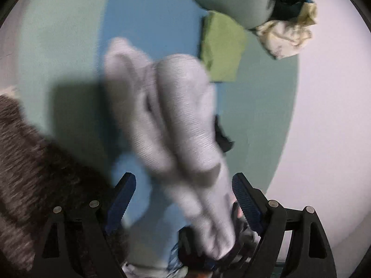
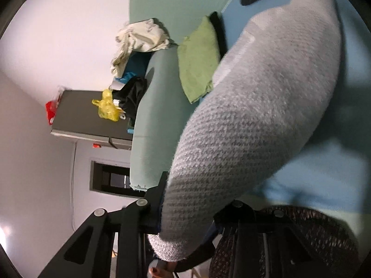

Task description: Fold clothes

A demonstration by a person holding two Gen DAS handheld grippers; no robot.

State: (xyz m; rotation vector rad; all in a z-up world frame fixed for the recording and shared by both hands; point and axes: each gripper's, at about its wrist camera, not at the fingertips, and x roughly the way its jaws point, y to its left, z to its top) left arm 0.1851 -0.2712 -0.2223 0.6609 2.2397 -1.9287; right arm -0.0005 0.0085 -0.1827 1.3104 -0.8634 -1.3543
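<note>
Garment: a grey knit piece (image 1: 176, 125), doubled into two lobes, hangs in the air over the blue sheet (image 1: 148, 23) of a bed; it does not lie flat on anything.
Long axis, left wrist view: runs from about 6 o'clock, low between the fingers, up to 11–12 o'clock, where the two rounded ends are.
Left gripper (image 1: 183, 192): fingers spread wide, one at 7 o'clock and one at 5 o'clock of the cloth. The cloth passes through the gap, nearer the 5 o'clock pad; no pinch shows.
Right gripper (image 2: 192, 206): the knit (image 2: 255, 120) covers the gap and rises towards 1 o'clock. The fingers appear pressed on its lower end, though the contact itself is hidden.
Nearer hand: judged to be the right, which seems to carry the weight; the left stands ready around the lower end.
Coming move, judgement: turns on closing the left fingers across the axis, not along it.
Left view only: both lobes and the cleft between them; motion blur is heavy.
Right view only: knit texture is sharp; a green folded cloth (image 2: 197, 62) lies at 11 o'clock on the bed, and a dark counter (image 2: 81, 115) with a yellow bag (image 2: 107, 106) at 9 o'clock.
</note>
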